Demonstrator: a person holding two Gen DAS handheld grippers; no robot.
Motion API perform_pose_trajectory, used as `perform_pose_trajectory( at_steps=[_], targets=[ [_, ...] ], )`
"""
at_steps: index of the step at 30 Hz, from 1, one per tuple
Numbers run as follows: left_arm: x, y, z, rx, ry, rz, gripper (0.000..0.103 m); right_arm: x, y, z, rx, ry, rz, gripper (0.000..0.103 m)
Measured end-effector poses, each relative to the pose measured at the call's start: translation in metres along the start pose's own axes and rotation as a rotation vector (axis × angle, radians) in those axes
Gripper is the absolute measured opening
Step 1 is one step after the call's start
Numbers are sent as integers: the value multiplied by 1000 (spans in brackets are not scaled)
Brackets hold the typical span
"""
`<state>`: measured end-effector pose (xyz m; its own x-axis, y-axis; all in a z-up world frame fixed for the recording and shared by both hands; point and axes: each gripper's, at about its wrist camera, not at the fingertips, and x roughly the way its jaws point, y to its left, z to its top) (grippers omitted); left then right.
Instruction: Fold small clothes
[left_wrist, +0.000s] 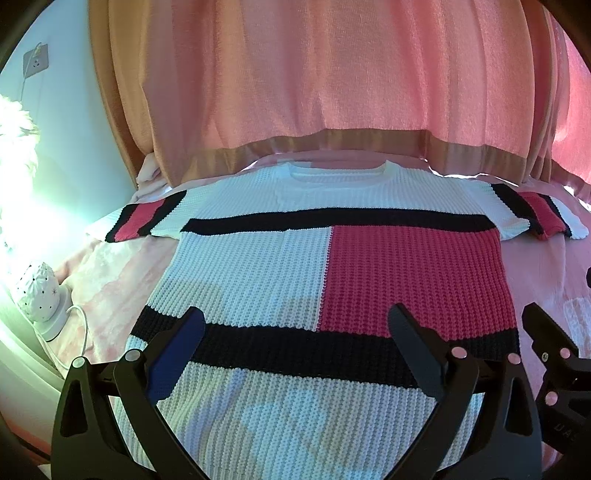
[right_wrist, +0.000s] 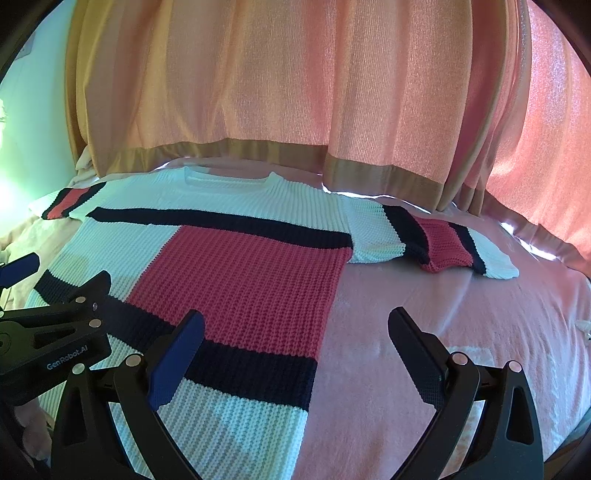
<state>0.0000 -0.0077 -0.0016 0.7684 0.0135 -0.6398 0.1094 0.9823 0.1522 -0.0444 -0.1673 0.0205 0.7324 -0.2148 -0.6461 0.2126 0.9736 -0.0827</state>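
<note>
A knit short-sleeved sweater (left_wrist: 295, 266) in white, red and black blocks lies flat on a pink bed, collar far, hem near. It also shows in the right wrist view (right_wrist: 240, 280). My left gripper (left_wrist: 295, 325) is open and empty, hovering over the lower middle of the sweater. My right gripper (right_wrist: 295, 325) is open and empty, over the sweater's right edge and the bedsheet. The right gripper shows at the right edge of the left wrist view (left_wrist: 554, 354); the left gripper shows at the left of the right wrist view (right_wrist: 55, 325).
The pink bedsheet (right_wrist: 461, 325) spreads around the sweater. Pink and tan curtains (left_wrist: 314, 74) hang behind the bed. A white perforated lamp (left_wrist: 37, 291) with a cord stands at the left by the wall. A wall socket (left_wrist: 36, 61) is upper left.
</note>
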Motion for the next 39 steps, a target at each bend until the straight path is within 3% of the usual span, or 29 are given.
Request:
perform_pose_trajectory(
  at_steps=[33, 39],
  targets=[
    [1, 1, 1, -10, 1, -10, 97, 0, 1, 2, -2, -6, 1, 98],
    [-10, 4, 21, -75, -26, -39, 98, -24, -35, 22, 21, -103, 27, 98]
  ],
)
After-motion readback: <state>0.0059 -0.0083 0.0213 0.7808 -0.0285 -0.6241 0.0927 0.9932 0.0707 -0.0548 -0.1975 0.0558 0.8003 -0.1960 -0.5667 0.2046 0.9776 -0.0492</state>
